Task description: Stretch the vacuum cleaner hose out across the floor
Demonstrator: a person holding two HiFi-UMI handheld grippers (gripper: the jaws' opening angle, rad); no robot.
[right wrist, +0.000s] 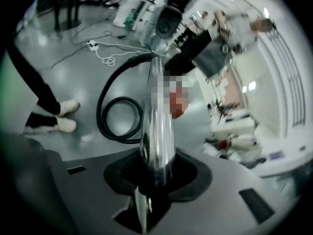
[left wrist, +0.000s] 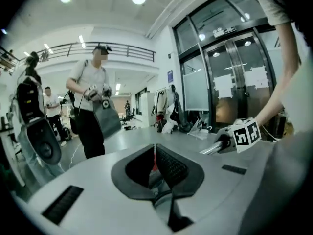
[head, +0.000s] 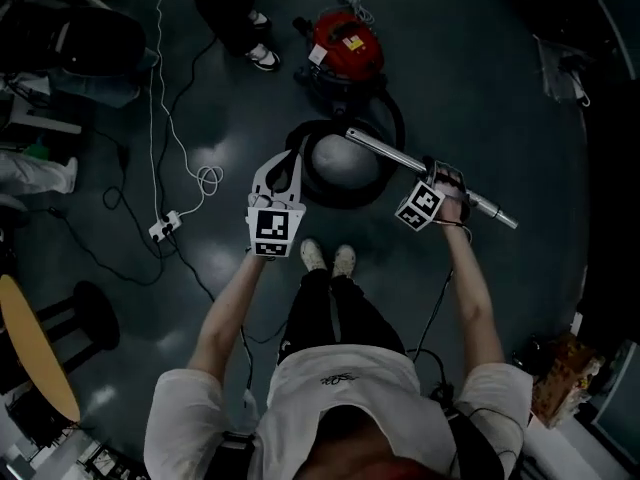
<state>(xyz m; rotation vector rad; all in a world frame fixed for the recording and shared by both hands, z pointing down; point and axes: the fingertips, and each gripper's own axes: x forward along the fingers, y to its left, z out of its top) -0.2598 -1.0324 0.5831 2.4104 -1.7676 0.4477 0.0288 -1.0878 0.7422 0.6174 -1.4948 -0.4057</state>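
Left gripper (head: 288, 160) held out, jaws closed, empty, right gripper (head: 438, 176) clamped on metal tube (head: 385, 151)

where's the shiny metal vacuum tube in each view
Head view: the metal tube is right of centre, slanting down to the right, gripped by the right gripper.
Left gripper view: a short stretch shows at mid right, beside the marker cube.
Right gripper view: the tube is at centre, rising from between the jaws.
Shared landmark: the black hose coil, in the head and right gripper views only.

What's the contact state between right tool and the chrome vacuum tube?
Touching. In the right gripper view the right tool is clamped on the chrome vacuum tube.
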